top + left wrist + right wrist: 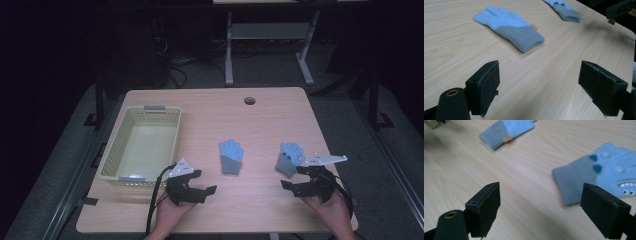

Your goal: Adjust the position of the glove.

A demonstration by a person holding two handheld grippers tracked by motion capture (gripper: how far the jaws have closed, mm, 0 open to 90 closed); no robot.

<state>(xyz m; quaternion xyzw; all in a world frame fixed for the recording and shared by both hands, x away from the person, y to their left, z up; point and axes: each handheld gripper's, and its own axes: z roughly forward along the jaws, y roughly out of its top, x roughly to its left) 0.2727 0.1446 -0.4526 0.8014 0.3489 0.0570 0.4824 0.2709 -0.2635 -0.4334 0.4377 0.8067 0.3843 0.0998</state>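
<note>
Two small blue knitted gloves with grey cuffs lie flat on the wooden table. One glove is near the table's middle; the other glove, with a face pattern on it, lies to its right. My left gripper is open near the front edge, a short way in front and to the left of the middle glove, holding nothing. My right gripper is open just in front of the patterned glove's cuff, not touching it.
A pale yellow plastic basket, nothing in it, stands at the table's left side. A round cable hole is at the table's far edge. Dark floor and a white desk frame lie beyond.
</note>
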